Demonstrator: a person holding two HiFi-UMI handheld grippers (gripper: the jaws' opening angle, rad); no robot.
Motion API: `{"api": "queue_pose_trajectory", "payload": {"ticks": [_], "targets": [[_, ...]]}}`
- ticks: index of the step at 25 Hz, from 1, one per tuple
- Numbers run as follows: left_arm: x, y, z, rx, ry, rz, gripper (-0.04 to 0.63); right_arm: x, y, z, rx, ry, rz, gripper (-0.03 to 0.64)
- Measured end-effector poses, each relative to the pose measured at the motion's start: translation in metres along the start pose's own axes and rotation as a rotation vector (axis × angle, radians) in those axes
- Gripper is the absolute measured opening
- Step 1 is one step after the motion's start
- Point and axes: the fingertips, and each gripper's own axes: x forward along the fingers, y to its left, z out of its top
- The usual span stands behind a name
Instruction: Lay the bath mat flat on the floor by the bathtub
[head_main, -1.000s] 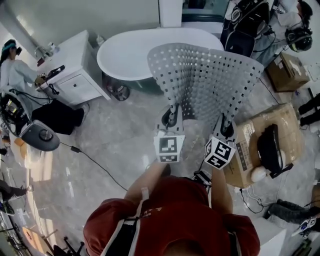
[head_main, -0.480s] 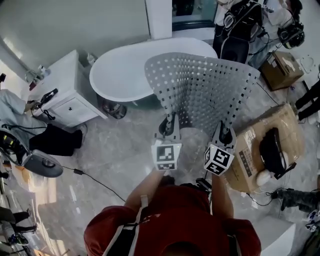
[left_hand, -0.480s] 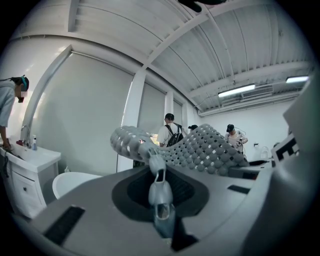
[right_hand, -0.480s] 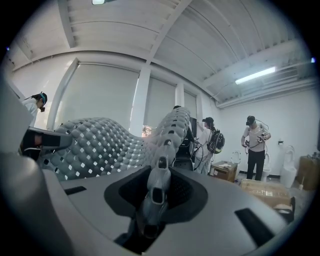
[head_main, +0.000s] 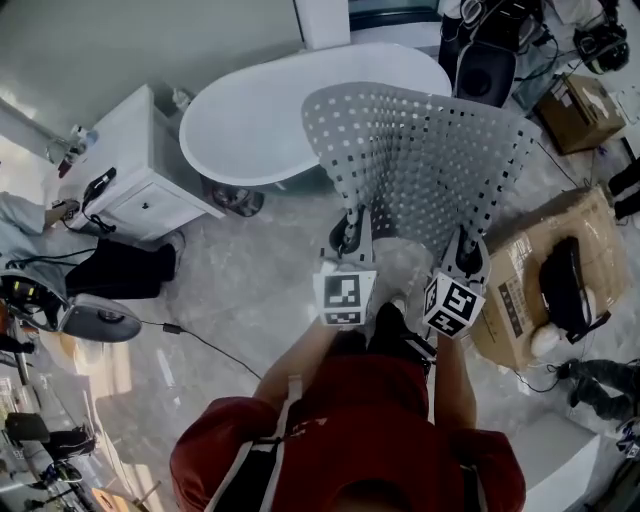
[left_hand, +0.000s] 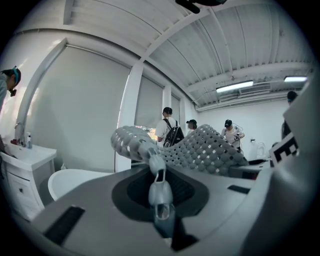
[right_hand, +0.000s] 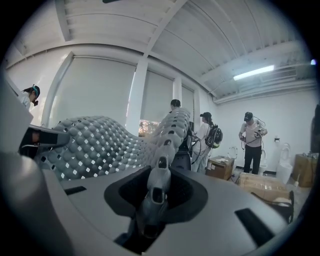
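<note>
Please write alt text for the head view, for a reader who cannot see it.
Seen from above, a person in a red top holds a grey perforated bath mat off the floor, the left gripper and right gripper each shut on its near edge. A white bathtub lies beyond it, a white cabinet at left, a cardboard box at right.

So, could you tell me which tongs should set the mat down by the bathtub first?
Probably the left tongs: both grip the mat, but the left is nearer the bathtub.

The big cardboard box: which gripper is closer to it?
Right. The right gripper is beside the big cardboard box; the left gripper is farther, beyond the right one.
</note>
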Motion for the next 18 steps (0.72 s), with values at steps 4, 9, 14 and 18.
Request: {"api": "queue_pose_trajectory", "payload": {"ticks": [4,9,14,18], "targets": [[0.019,-0.006,-0.021,0.003,0.036,0.000,0.049,0.020,-0.004,-0.021,-0.002,0.029,0.010,0.087],[0.042,-0.012,-0.058,-0.016,0.117,0.014,0.048,0.048,-0.008,-0.054,-0.023,0.098,0.039,0.087],[0.072,-0.026,-0.097,-0.039,0.194,0.037,0.049,0.080,-0.025,-0.090,-0.042,0.168,0.064,0.087],[0.088,-0.032,-0.125,-0.050,0.253,0.051,0.048,0.101,-0.031,-0.119,-0.052,0.226,0.088,0.087]]}}
